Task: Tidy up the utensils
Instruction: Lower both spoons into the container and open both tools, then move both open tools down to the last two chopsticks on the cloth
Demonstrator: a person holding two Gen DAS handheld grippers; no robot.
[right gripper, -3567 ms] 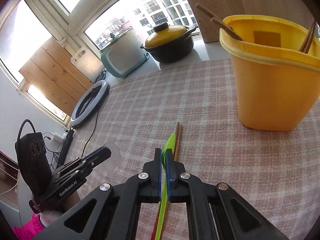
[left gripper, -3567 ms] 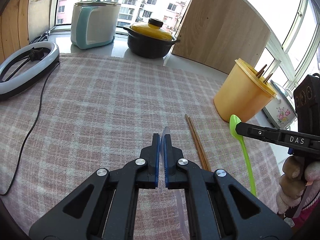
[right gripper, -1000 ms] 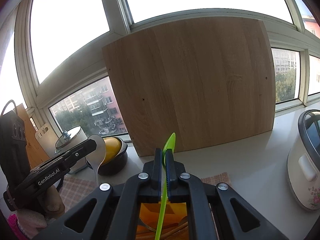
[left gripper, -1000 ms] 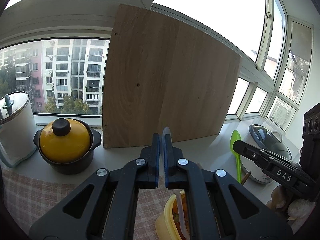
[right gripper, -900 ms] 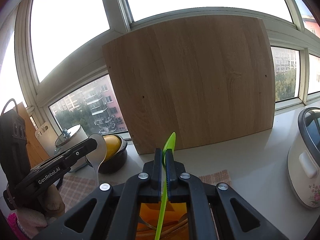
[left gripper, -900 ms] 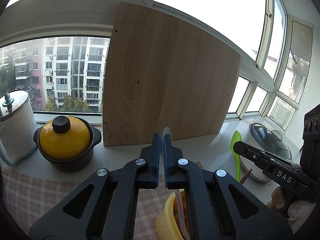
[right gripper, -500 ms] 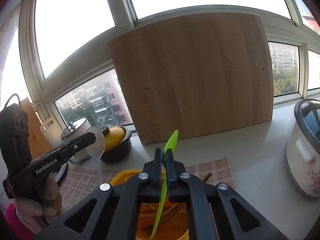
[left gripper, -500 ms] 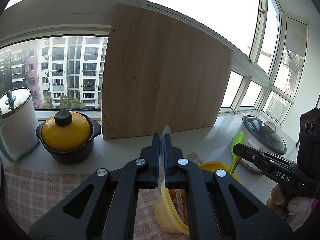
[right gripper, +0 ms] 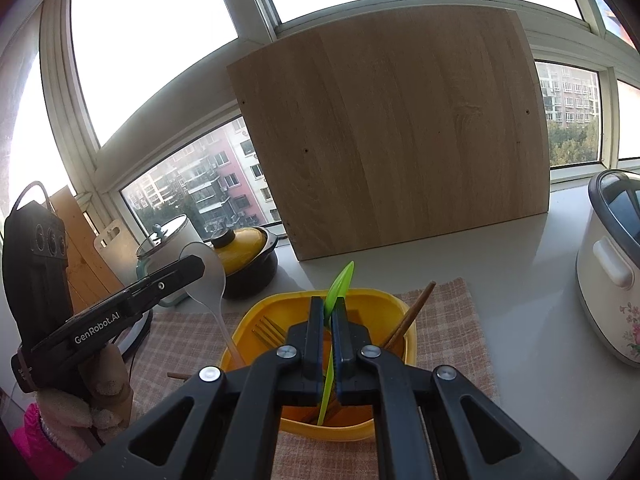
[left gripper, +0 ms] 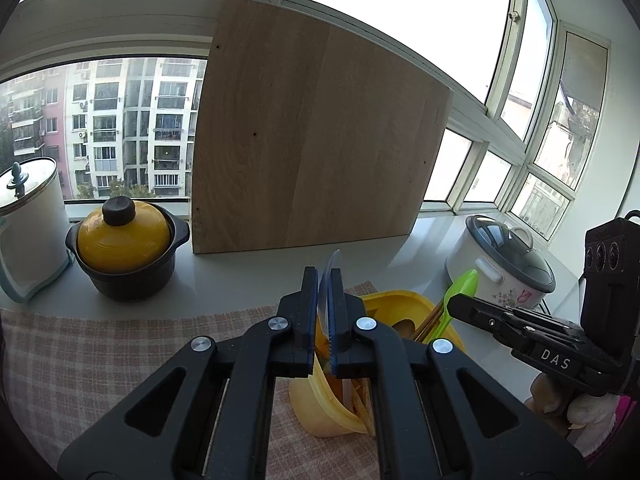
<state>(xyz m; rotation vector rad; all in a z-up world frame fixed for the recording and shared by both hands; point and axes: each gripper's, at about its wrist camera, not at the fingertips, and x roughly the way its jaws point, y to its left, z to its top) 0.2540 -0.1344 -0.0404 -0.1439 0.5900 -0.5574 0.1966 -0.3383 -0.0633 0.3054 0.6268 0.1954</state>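
1. Above the yellow utensil holder, the right gripper is clenched on a green plastic spoon. The bowl points up and the handle runs down between the jaws into the holder's mouth, so letting go should drop it straight in.
2. Beside it, the left gripper is clamped on a clear plastic spoon, bowl up. Its thin handle slants down to the holder's near rim, apparently lined up for the same drop.
3. Inside the holder stand a fork and brown wooden chopsticks, leaning on the walls. The holder itself is glossy, square-mouthed with rounded corners, and sits on a pink checked cloth covering the surface.
4. Farther back on the white sill sit a black pot with a yellow lid, a white and teal pot and a floral rice cooker.
5. Behind everything, a large wooden board leans against the window.
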